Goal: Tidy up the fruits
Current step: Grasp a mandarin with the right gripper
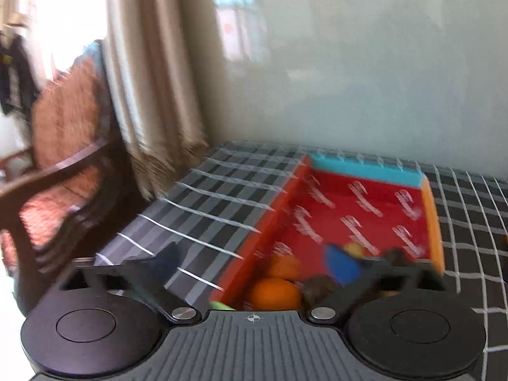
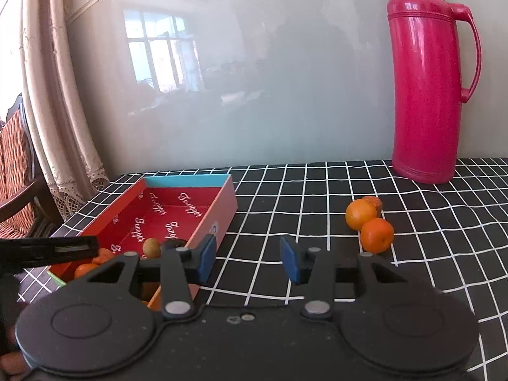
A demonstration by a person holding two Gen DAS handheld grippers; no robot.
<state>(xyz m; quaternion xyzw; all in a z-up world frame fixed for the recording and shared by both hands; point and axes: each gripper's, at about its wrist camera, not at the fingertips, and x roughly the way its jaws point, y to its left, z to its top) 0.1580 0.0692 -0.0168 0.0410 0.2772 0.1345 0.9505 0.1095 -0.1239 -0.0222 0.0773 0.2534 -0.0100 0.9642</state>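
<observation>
Right wrist view: right gripper spread wide, empty, lower centre; oranges right; red box left. Left gripper spread wide.

Home, curtain, chair, red thermos

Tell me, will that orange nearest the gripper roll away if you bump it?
Probably: the nearest orange is round and sits loose on the flat checked tablecloth. The other orange right behind it might block it that way. It looks firm enough to pinch.
</observation>
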